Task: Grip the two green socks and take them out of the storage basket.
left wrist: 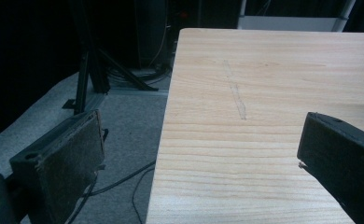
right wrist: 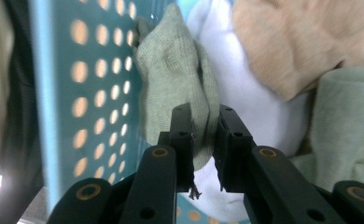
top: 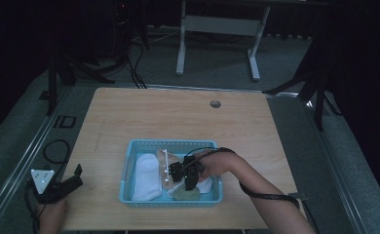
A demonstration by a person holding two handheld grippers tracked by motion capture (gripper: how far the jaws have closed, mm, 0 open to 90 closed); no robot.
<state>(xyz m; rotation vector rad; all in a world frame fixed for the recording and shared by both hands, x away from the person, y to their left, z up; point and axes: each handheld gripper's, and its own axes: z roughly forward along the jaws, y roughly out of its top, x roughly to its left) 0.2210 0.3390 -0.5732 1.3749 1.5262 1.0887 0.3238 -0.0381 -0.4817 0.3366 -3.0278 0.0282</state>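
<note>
soft green sock point(right wrist: 175, 79) lies at the near edge of the blue basket point(top: 129, 161), against its wall. my right gripper point(right wrist: 202, 135) is pinching a fold of it. it looks light and limp, so i think a bunched fold holds best. my left gripper point(top: 64, 185) rests released at the tabletop's near left corner.

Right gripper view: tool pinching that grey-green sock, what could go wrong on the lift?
1. The right tool grips only a fold of the grey-green knit sock; it might slip out.
2. The sock lies against the white sock and the blue perforated plastic basket; it could drag either.
</note>
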